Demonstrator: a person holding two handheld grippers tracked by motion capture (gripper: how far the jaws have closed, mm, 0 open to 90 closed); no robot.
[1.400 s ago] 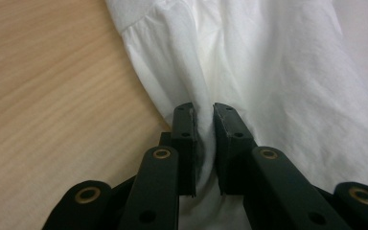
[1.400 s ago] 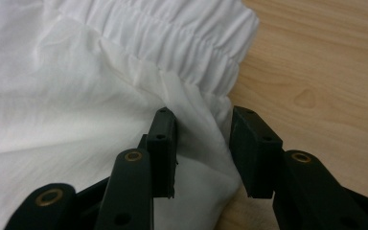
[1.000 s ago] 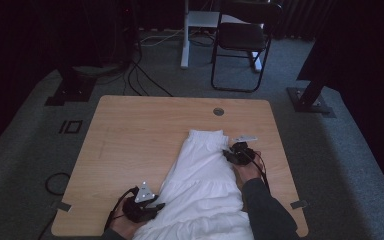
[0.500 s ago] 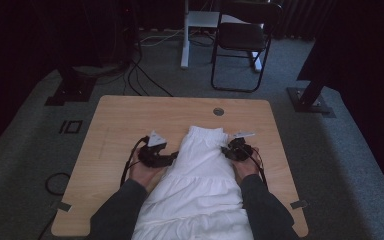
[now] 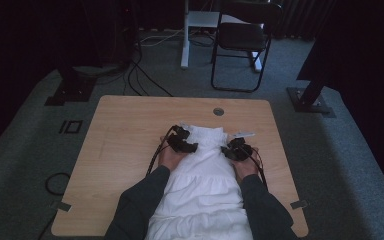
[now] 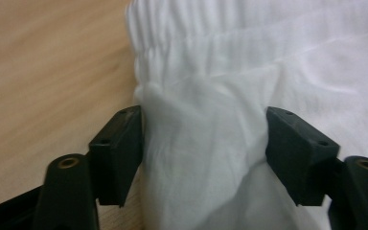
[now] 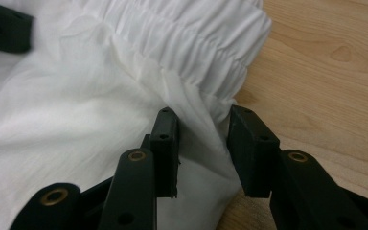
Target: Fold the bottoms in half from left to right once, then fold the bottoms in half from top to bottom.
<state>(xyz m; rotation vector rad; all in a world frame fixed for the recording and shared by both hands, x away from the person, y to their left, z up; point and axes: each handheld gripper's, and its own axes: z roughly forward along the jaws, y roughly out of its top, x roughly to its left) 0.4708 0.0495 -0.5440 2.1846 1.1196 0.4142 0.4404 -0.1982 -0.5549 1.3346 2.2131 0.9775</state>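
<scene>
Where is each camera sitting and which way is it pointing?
High view: above the person's side, looking forward and down at the table; forearms and both grippers show.
Left gripper view: rides the left gripper, jaws astride the white garment.
Right gripper view: rides the right gripper, jaws at that garment's gathered edge.
Shared: the garment.

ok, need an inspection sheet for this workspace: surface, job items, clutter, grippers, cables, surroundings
Surface: light wood table with a round grommet near its far edge.
Job's things: white garment lying flat, its gathered waistband at the far end.
Clutter: nothing seen.
Grippers: left gripper at the waistband's left corner, jaws just opened, cloth bunched between its fingers; right gripper at the right corner, a fold of cloth between its jaws.
Cables: one trails from each gripper; more lie on the floor.
Surroundings: grey carpet, black chair, stand bases, dark curtains.
</scene>
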